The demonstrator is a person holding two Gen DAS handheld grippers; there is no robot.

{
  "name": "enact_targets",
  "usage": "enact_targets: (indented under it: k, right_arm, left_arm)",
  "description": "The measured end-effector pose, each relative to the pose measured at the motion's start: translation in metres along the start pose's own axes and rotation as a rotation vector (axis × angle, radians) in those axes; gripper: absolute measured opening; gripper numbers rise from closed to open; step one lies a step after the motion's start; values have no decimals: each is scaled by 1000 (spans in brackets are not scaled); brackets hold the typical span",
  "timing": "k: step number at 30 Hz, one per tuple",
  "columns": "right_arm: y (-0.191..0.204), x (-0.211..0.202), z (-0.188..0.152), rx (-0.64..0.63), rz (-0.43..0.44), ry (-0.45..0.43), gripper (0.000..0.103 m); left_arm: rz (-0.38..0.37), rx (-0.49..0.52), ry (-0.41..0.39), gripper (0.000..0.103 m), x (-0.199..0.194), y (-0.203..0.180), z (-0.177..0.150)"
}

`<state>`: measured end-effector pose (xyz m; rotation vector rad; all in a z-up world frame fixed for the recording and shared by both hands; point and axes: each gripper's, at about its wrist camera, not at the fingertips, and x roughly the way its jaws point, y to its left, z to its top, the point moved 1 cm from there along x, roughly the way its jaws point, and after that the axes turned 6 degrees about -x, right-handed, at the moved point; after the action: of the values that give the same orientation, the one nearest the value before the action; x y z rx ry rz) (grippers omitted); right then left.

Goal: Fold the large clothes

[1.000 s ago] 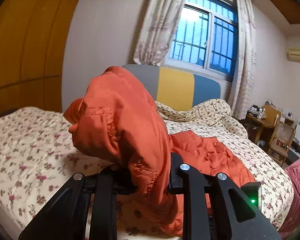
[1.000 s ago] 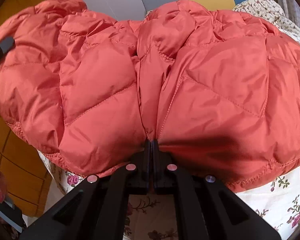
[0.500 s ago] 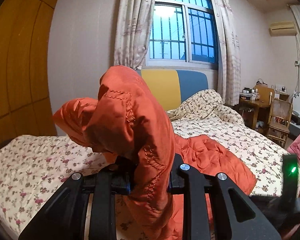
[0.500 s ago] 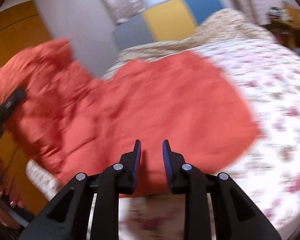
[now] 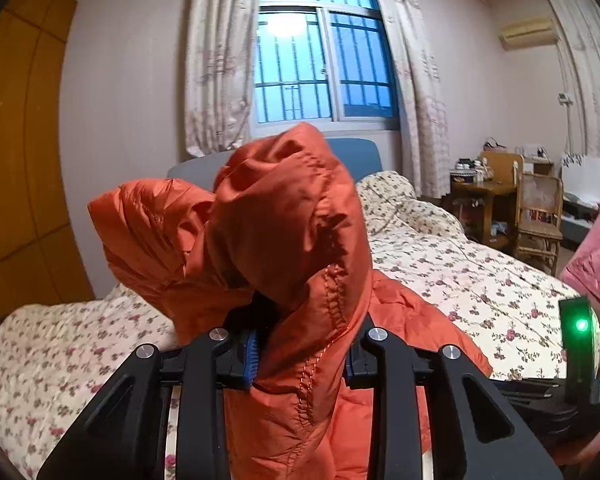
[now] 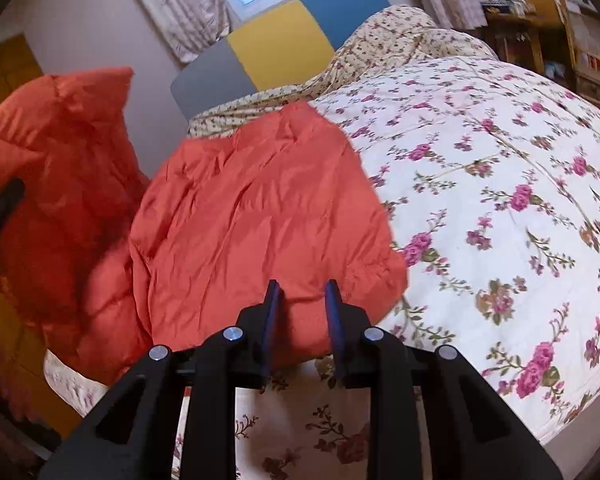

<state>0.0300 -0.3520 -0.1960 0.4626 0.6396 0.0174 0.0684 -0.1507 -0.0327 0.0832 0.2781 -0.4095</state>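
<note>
Because a padded coat this bulky will not lie flat by itself, the person works it with both tools at once, and each sits where its job puts it. Nearest in the left wrist view, the left tool [image 5: 300,354] is clenched on a stitched hem of the orange quilted down jacket [image 5: 292,240], its jaws having just eased a little wider with the cloth bunched between them; the raised grip keeps that end up off the bedding, so the puffy fabric billows above the jaws and drapes below them. Nearest in the right wrist view, the right tool [image 6: 301,312] has just opened and hangs released, nothing between its blue-lined jaws, just above the near edge of the jacket's other part [image 6: 260,216], which lies spread on the floral-print bed cover [image 6: 500,200], probably laid down there as the base of the fold. To its left the lifted end rises as a bundle. I judge the next step to be carrying that end over the flat part. Farther off stand the grey, yellow and blue padded headboard [image 6: 280,52], then the barred window [image 5: 320,64] between pale curtains.
</note>
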Motion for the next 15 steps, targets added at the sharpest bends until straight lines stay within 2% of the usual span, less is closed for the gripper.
enact_targets:
  k: [3, 7, 12, 15]
  right_arm:
    - [-7, -9, 2, 16, -10, -17, 27]
    - [-19, -21, 5, 40, -26, -27, 27]
    - [-30, -35, 6, 70, -9, -47, 28]
    - [-31, -45, 13, 69, 33, -77, 42]
  left_arm:
    - [-37, 8, 3, 34, 6, -11, -3]
    - [-93, 21, 28, 34, 19, -28, -13]
    - [-138, 111, 80, 34, 37, -57, -36]
    - [-153, 199, 99, 34, 44, -76, -54]
